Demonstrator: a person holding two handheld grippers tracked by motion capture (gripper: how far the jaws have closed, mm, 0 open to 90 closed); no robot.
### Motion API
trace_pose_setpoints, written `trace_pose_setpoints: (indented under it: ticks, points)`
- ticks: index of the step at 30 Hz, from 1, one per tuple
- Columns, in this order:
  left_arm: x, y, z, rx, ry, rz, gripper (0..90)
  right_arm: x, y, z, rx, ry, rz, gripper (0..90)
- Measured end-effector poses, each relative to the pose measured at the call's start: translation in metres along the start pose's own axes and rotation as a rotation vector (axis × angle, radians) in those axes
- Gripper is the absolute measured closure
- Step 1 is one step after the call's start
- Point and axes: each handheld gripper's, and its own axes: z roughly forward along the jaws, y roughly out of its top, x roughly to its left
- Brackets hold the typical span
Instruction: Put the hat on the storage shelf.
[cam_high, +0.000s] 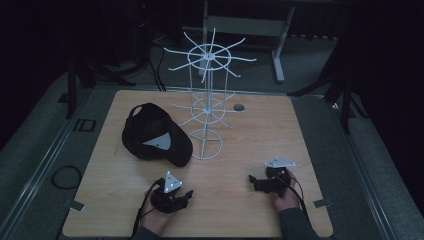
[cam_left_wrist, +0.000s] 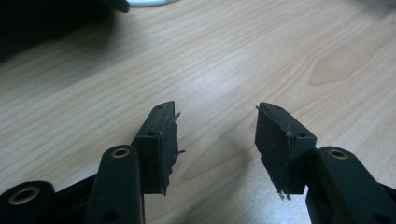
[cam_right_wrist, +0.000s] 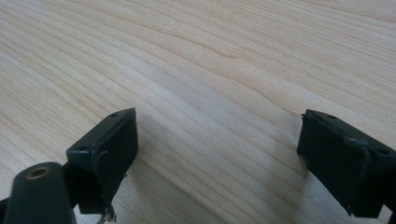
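Black fabric baseball cap (cam_high: 156, 135) lay left of white wire rotating hook stand (cam_high: 206, 100) on light wooden table (cam_high: 260, 130), judged light, floppy, best pinched at stiff brim; left gripper (cam_high: 186, 196) moderately open, right gripper (cam_high: 254, 183) wide open, both empty.

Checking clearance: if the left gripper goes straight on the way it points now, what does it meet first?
Probably the black cap. The left gripper, open, looks over bare table toward a dark shape at the top left, likely the cap; depth is unclear.
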Motion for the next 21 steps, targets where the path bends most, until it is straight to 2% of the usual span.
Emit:
trace_pose_setpoints:
  ticks: [21]
  points:
    - [0.0064, 0.0048, -0.004, -0.033, 0.026, -0.045, 48.3, 0.0001, -0.0001, -0.0001, 0.0, 0.0, 0.0, 12.3]
